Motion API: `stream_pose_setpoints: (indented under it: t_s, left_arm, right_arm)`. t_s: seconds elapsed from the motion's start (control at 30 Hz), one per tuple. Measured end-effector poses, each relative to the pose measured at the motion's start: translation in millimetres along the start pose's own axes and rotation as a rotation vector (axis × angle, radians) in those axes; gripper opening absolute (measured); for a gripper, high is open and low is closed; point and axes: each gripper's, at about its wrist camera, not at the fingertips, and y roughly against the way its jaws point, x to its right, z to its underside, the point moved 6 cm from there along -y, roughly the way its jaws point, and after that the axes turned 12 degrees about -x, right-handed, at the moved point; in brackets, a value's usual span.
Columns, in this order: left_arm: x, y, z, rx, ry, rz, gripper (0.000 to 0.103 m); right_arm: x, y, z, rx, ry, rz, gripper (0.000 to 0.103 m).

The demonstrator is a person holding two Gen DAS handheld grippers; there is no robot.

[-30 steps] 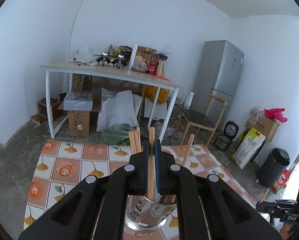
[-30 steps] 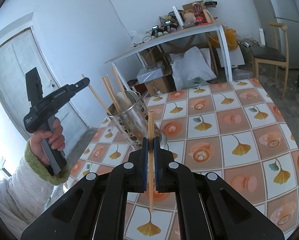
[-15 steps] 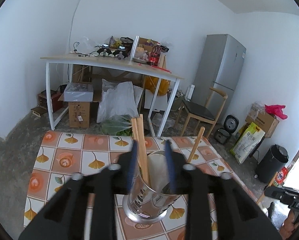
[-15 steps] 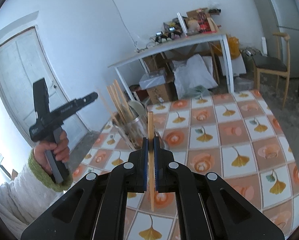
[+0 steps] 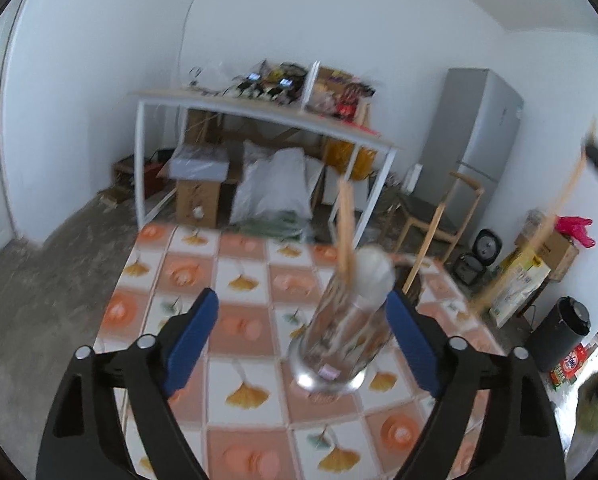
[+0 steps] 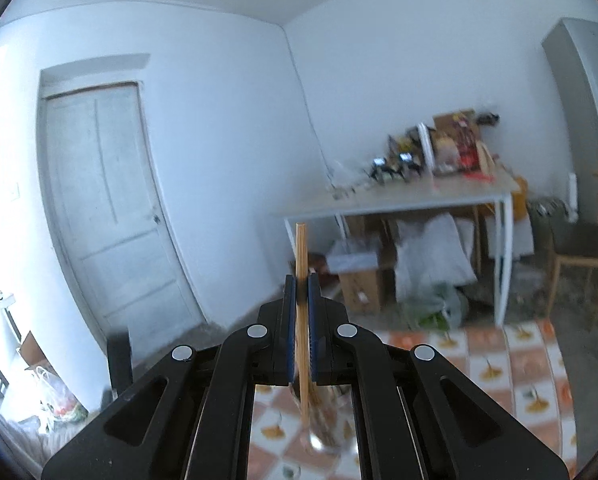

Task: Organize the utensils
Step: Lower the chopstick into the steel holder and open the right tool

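A shiny metal utensil holder (image 5: 341, 336) stands on the tile-patterned tablecloth (image 5: 179, 280) with several wooden chopsticks (image 5: 347, 232) sticking out of it. My left gripper (image 5: 301, 300) is over the table and its jaws are opening wide. The holder shows between the blue pads (image 5: 191, 336), nearer the right one, and neither pad presses on it. My right gripper (image 6: 302, 280) is raised and shut on one upright wooden chopstick (image 6: 301, 248). The blurred holder (image 6: 325, 428) shows below it through the frame. In the left wrist view that held chopstick (image 5: 571, 196) slants at the right edge.
A white desk (image 5: 259, 116) piled with clutter stands against the far wall, with boxes and bags under it. A grey fridge (image 5: 479, 128), a wooden chair (image 5: 439, 216) and a black bin (image 5: 563, 332) are to the right. A white door (image 6: 111, 208) is on the left wall.
The left gripper let go of its chopstick, which now stands in the holder, and its jaws spread wide. The right gripper rose with its chopstick and now faces the door and wall.
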Motion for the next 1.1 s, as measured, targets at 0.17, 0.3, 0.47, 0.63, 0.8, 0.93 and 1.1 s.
stream_pose_setpoints:
  t_s: [0.17,0.3,0.47,0.63,0.8,0.93,1.1]
  left_arm:
    - [-19.2,-6.4,39.0,-0.087,0.043,-0.041,0.093]
    - [-27.7,-8.7,57.3,-0.123,0.058,-0.054,0.095]
    - [-29.1,-9.2,69.5,-0.145,0.057,-0.057,0.096]
    - [-27.6,-9.5,69.6,-0.14,0.043,-0.06,0.097]
    - [-27.3,-8.5,69.4,-0.139,0.037,-0.06,0.097]
    - [-27.1,-8.5,69.2,-0.138,0.039,-0.056,0.097]
    - [-26.6,-8.5,68.9,-0.14,0.036,-0.052,0.097]
  right_arm:
    - [-6.5,-42.2,-18.7,0.013,0.072,0.016,0.004]
    - [-6.9,-80.9,-9.5,-0.038,0.116,0.033,0.004]
    - [-7.7,-114.3,13.3,-0.095,0.196,0.097,0.004]
    - [-14.7,-129.4,34.1,-0.136,0.27,0.118,0.004]
    - [-28.1,-140.7,55.6,-0.183,0.369,0.152,0.005]
    - [-34.0,-147.7,71.6,-0.222,0.426,0.171,0.006]
    - [-35.1,-159.7,84.9,-0.276,0.458,0.188,0.006]
